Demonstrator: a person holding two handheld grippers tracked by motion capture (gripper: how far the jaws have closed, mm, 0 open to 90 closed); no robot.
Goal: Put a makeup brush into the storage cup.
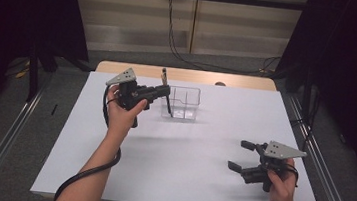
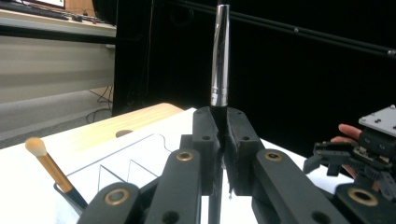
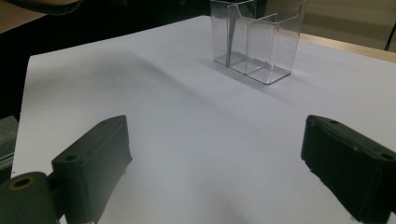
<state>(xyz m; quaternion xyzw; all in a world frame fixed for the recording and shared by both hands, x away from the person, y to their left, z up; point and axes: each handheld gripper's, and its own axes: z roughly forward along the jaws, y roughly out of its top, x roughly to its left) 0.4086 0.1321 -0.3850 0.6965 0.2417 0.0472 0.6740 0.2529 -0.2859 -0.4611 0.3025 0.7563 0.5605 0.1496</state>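
Observation:
My left gripper [image 1: 167, 92] is held above the table at the back left, shut on a slim brush [image 1: 164, 77] that stands upright. In the left gripper view the jaws [image 2: 219, 126] pinch the black handle just below the brush's silver ferrule [image 2: 220, 56]. The brush's lower end hangs at the left side of a clear plastic organizer [image 1: 189, 97]. A second brush [image 2: 46, 163], with a tan tip and a gold handle, leans in the organizer [image 2: 140, 161]. My right gripper [image 1: 238, 154] hovers open low over the table at the front right, with nothing between its jaws [image 3: 217, 140].
The white table top [image 1: 184, 171] lies on a wooden table whose edge [image 1: 189, 75] shows at the back. The organizer [image 3: 254, 39] has several compartments, and a dark slim shape shows through its left wall. Black curtains and cables stand behind.

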